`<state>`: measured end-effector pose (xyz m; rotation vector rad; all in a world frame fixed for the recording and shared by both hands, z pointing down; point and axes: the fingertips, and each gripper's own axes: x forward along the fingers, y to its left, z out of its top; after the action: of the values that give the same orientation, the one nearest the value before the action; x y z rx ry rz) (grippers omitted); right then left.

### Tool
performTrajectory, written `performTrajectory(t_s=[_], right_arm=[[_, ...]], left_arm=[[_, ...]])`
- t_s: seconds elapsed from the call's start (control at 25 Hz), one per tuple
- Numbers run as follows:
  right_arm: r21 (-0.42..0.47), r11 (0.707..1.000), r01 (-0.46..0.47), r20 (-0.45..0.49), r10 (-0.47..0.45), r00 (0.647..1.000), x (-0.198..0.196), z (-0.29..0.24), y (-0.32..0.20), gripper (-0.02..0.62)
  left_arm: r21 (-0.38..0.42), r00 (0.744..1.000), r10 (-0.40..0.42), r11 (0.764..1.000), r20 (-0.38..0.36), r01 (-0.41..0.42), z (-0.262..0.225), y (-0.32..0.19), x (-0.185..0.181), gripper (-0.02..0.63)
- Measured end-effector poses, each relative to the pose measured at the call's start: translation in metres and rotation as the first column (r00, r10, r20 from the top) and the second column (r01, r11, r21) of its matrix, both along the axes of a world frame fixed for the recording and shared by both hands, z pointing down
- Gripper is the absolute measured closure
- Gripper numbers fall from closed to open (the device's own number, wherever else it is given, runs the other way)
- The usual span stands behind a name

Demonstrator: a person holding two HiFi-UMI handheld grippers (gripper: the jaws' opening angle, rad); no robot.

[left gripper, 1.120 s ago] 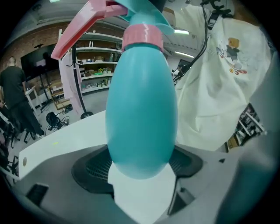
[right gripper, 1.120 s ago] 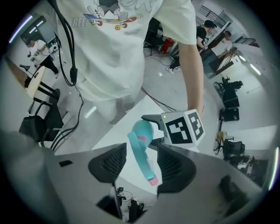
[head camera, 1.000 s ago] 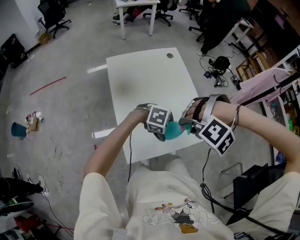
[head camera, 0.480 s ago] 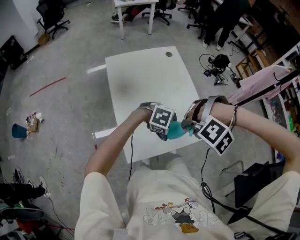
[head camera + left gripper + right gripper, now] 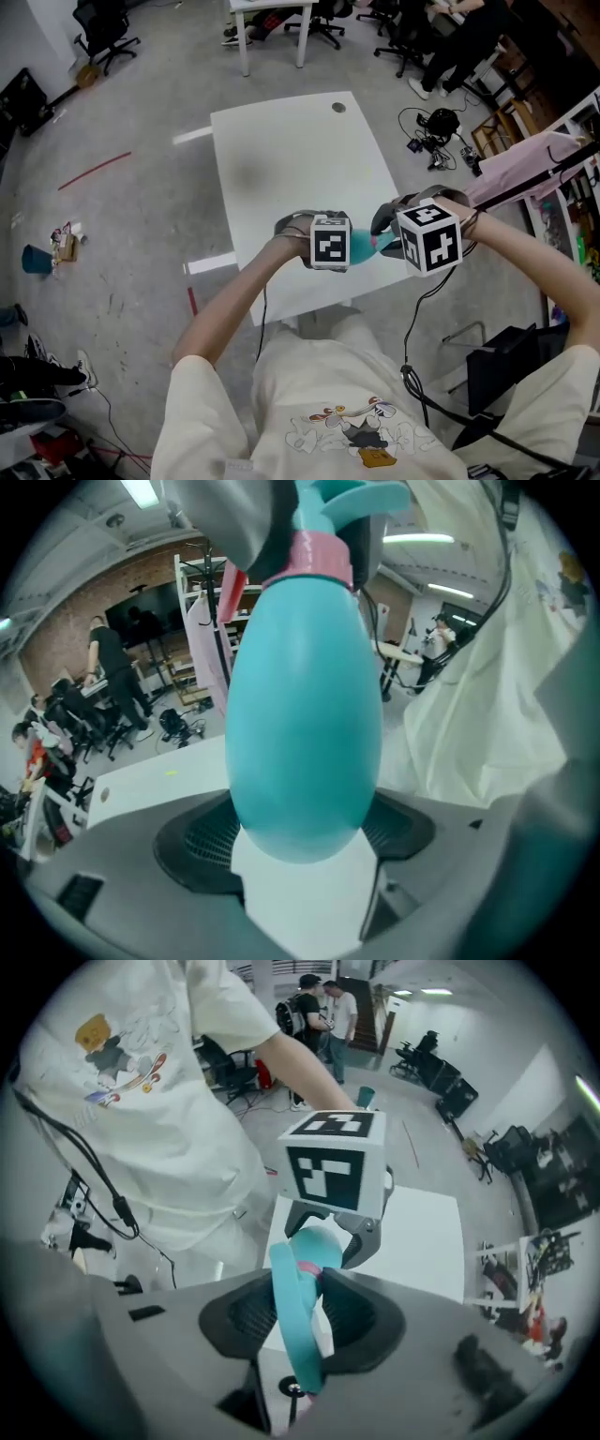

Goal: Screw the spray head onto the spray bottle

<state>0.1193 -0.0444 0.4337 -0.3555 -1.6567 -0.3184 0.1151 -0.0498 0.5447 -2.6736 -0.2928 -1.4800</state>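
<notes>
In the left gripper view a teal spray bottle (image 5: 305,714) fills the middle, its round body clamped between the jaws of my left gripper (image 5: 302,834), which is shut on it. A pink collar (image 5: 315,559) and the teal spray head (image 5: 354,497) sit on its neck. My right gripper (image 5: 305,1314) has just been closing its jaws on the spray head (image 5: 292,1321), and the pads now press it from both sides. In the head view the bottle (image 5: 362,249) lies between the left gripper (image 5: 345,251) and the right gripper (image 5: 385,246), above the table's near edge.
The white table (image 5: 291,150) stretches away from the hands, with a round hole (image 5: 337,108) at its far right corner. Office chairs (image 5: 103,33) and cables (image 5: 436,131) stand on the grey floor around it. A pink cloth (image 5: 525,173) hangs at the right.
The right gripper has rolled about the spray head, so its marker cube now faces up. The left gripper has turned too, and both hands have shifted slightly away over the table.
</notes>
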Motion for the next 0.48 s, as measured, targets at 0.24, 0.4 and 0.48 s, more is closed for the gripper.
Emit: performTrajectory(t_s=[0.24, 0.4, 0.48], right_arm=[[-0.097, 0.933, -0.347, 0.000, 0.348, 0.937, -0.001, -0.003, -0.018, 0.466], [-0.137, 0.810, -0.570, 0.006, 0.576, 0.817, -0.001, -0.003, -0.038, 0.466], [-0.151, 0.739, -0.656, 0.012, 0.665, 0.746, 0.000, -0.006, -0.046, 0.466]], left_arm=[[0.087, 0.946, -0.323, 0.942, -0.037, 0.325, -0.002, -0.023, 0.007, 0.204], [0.106, 0.850, -0.517, 0.844, -0.101, 0.526, -0.003, -0.039, 0.009, 0.204], [0.132, 0.798, -0.589, 0.787, -0.131, 0.603, -0.005, -0.047, 0.008, 0.204]])
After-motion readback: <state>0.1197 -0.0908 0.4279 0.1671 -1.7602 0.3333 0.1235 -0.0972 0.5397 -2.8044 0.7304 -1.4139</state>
